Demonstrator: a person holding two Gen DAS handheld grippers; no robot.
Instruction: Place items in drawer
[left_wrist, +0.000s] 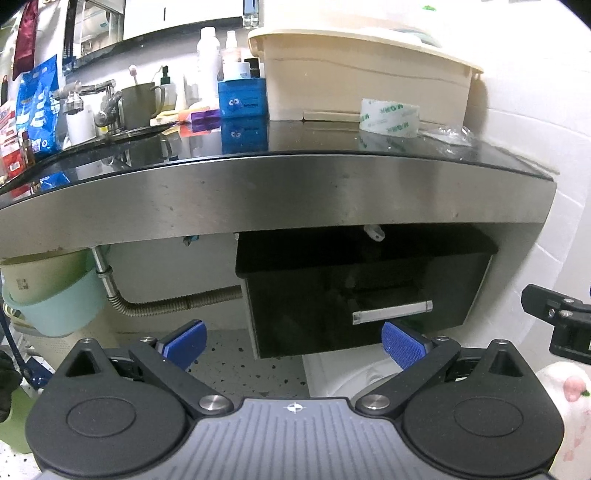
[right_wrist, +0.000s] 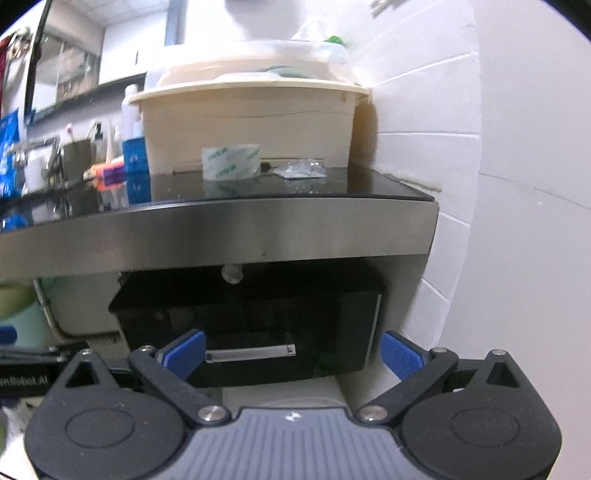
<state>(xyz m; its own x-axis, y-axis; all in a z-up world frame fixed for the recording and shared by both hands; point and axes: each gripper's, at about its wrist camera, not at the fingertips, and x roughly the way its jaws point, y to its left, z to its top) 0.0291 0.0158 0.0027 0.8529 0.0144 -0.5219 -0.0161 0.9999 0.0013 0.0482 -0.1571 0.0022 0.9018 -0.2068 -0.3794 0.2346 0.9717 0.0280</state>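
We're at the very start: drawer (right_wrist: 251, 332) looks shut, nothing picked up yet, so opening it is the step in hand. Both grippers are empty with jaws spread wide; right gripper (right_wrist: 291, 350) is lined up roughly on the drawer handle (right_wrist: 250, 352), left gripper (left_wrist: 293, 341) sits lower left of the same drawer, handle (left_wrist: 392, 312) off to its right. Next move, we reckon: right goes forward, closes on the handle bar, pulls straight out. Drawer is a glossy black box hung under the steel-edged counter (left_wrist: 280, 195), against the tiled wall, with a short silver bar handle. Candidate items sit on the counter above: tape roll (left_wrist: 389, 119) and a crumpled clear plastic bag (left_wrist: 450, 136), just beside each other, in front of the beige bin (left_wrist: 362, 74).
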